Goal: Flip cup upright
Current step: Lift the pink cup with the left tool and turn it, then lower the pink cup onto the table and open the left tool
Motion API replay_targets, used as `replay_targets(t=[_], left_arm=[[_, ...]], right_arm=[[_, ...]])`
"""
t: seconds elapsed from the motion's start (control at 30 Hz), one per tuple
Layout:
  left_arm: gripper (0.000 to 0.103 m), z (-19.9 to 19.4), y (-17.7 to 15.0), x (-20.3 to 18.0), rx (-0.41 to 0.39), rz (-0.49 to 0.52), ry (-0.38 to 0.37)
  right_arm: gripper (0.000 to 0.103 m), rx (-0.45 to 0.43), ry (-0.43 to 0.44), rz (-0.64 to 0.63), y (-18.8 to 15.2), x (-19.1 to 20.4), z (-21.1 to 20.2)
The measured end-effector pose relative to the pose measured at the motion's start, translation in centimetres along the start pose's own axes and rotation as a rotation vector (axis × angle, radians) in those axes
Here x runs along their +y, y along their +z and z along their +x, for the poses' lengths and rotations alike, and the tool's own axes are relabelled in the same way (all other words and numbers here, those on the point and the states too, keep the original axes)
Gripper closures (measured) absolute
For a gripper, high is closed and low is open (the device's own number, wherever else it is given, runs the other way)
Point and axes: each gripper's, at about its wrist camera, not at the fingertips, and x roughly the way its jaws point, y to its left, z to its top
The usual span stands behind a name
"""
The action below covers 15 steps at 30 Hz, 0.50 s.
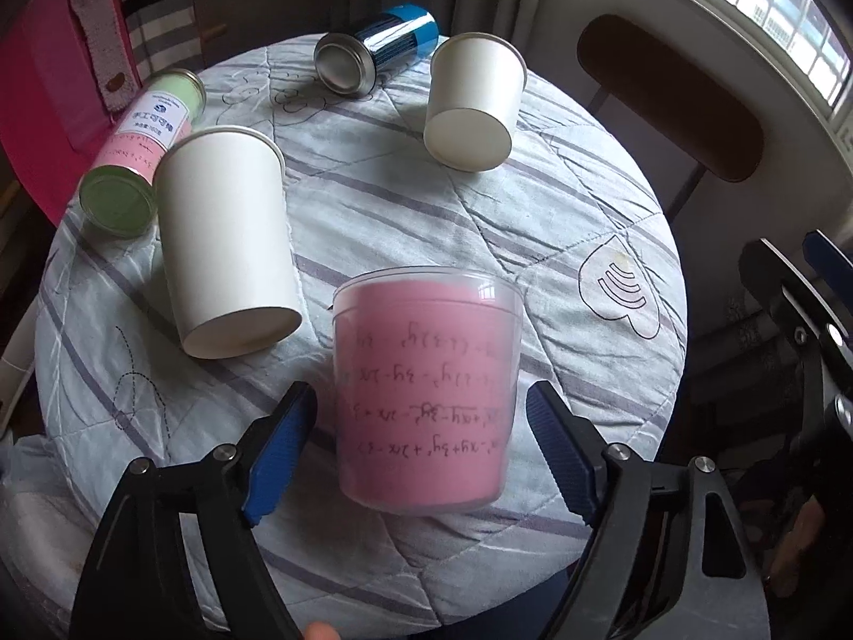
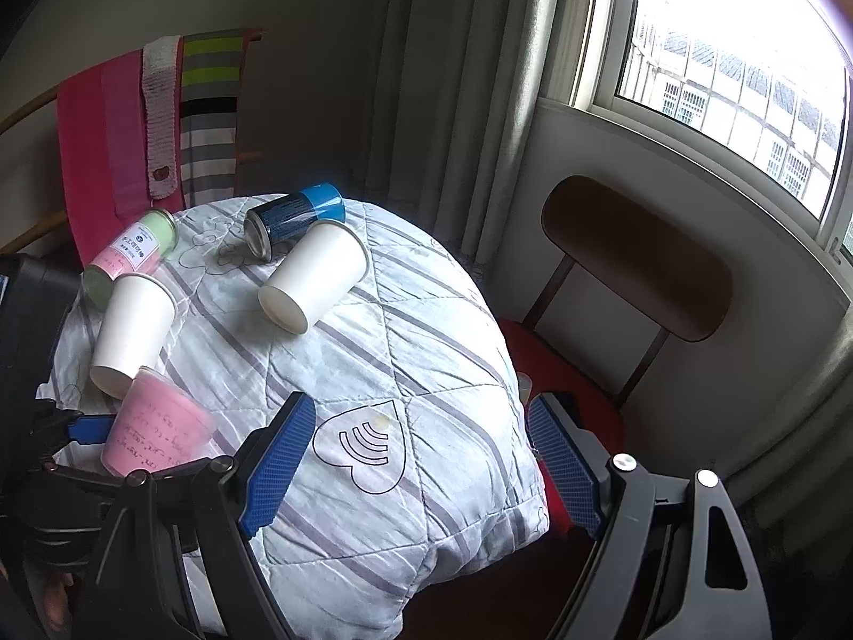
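A clear plastic cup with a pink handwritten paper liner (image 1: pixel 426 394) lies on its side on the quilted table cover (image 1: pixel 533 224), mouth pointing away from me. My left gripper (image 1: pixel 421 453) is open, its blue pads on either side of the cup's lower body without touching it. The cup also shows in the right wrist view (image 2: pixel 157 434), at the left. My right gripper (image 2: pixel 416 464) is open and empty, above the table's near right edge over a heart drawing (image 2: pixel 362 442).
Two white paper cups (image 1: pixel 224 245) (image 1: pixel 474 101) lie on their sides. A green-and-pink tin (image 1: pixel 141 149) and a blue can (image 1: pixel 378 50) lie tipped at the far side. A brown chair (image 2: pixel 634 261) stands right of the table. Cloths hang on a rack (image 2: pixel 149 128) behind.
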Motion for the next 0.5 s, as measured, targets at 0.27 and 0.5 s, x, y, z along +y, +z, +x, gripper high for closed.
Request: replay_targets(t=[0.27,0.5], left_arm=[[0.014,-4.6,-2.9,3.4,-0.071,0.024,0.033],[0.013,-7.5,-5.1,6.8,-0.124,-0.025,0.043]], right_arm=[[0.019,0.003,0.043,0.002,0.1,2.1,-1.5],[0.019,-0.001,0.067,-0.025,-0.6,5.3,-3.7]])
